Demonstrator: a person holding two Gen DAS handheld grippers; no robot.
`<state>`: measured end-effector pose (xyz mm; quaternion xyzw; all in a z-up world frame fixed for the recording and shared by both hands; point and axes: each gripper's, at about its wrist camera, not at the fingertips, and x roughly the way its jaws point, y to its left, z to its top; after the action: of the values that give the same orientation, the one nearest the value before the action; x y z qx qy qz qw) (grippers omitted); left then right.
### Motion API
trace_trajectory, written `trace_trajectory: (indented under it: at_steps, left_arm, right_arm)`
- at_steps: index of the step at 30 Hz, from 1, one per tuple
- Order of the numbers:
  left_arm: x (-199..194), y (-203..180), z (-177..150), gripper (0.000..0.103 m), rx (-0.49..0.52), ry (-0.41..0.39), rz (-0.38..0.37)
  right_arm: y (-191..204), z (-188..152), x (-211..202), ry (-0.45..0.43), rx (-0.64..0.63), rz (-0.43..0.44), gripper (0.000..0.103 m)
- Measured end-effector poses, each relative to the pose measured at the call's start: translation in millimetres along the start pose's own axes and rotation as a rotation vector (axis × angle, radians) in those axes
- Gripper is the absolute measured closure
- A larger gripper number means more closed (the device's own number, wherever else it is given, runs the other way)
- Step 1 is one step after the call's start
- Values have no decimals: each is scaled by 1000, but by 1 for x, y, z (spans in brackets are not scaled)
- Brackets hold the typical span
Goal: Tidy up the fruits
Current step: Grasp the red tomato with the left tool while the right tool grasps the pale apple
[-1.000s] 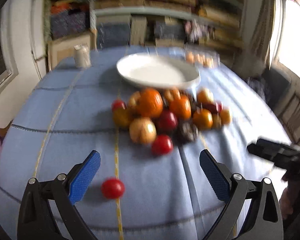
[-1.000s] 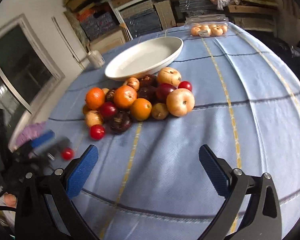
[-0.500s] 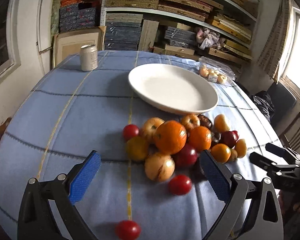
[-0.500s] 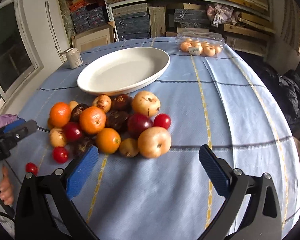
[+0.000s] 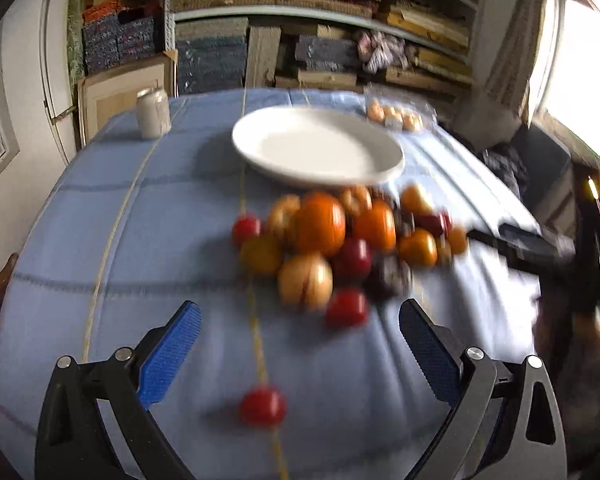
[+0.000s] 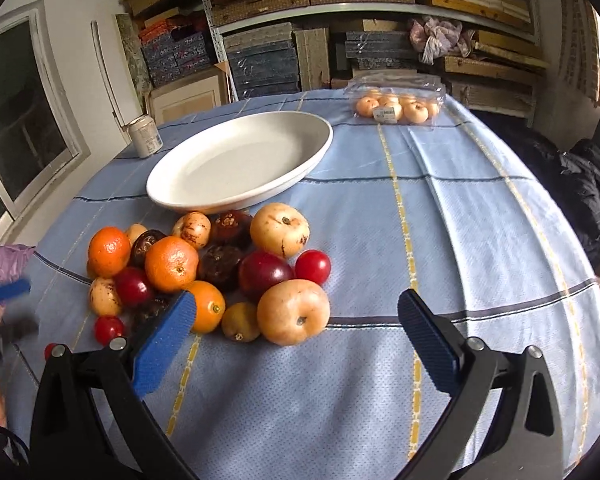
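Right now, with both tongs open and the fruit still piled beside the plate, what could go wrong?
1. The fruit pile is packed tight, pieces touching; pulling one out may set its round neighbours rolling across the tablecloth.
2. A lone red fruit lies apart near the left tongs; a nudge could roll it toward the table edge.
3. The left view is motion-blurred, so that hand seems to be moving fast; a grasp may miss.
The right tongs hold nothing.

In the right wrist view the plate [image 6: 240, 164] sits at centre on the tablecloth [image 6: 480, 240], the pile of fruit [image 6: 216, 272] just below it, touching its near rim. A can [image 6: 145, 136] stands left of the plate; a packet of fruit [image 6: 396, 104] lies upper right. One small fruit [image 5: 262, 406] lies apart, low in the left wrist view.
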<state>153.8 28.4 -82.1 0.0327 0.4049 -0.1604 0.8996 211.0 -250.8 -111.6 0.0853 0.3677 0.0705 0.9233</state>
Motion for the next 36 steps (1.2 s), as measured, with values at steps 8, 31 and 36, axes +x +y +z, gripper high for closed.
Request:
trace_trajectory:
  at_steps: [8, 31, 36]
  left_arm:
    - [11, 4, -38, 23, -51, 72, -51]
    - [27, 16, -52, 54, -79, 64, -9]
    - [25, 11, -56, 73, -64, 53, -5]
  right_arm:
    - [-11, -4, -6, -11, 58, 32, 4]
    - [-14, -9, 14, 76, 62, 2, 30]
    - [-14, -13, 21, 106, 55, -5, 33]
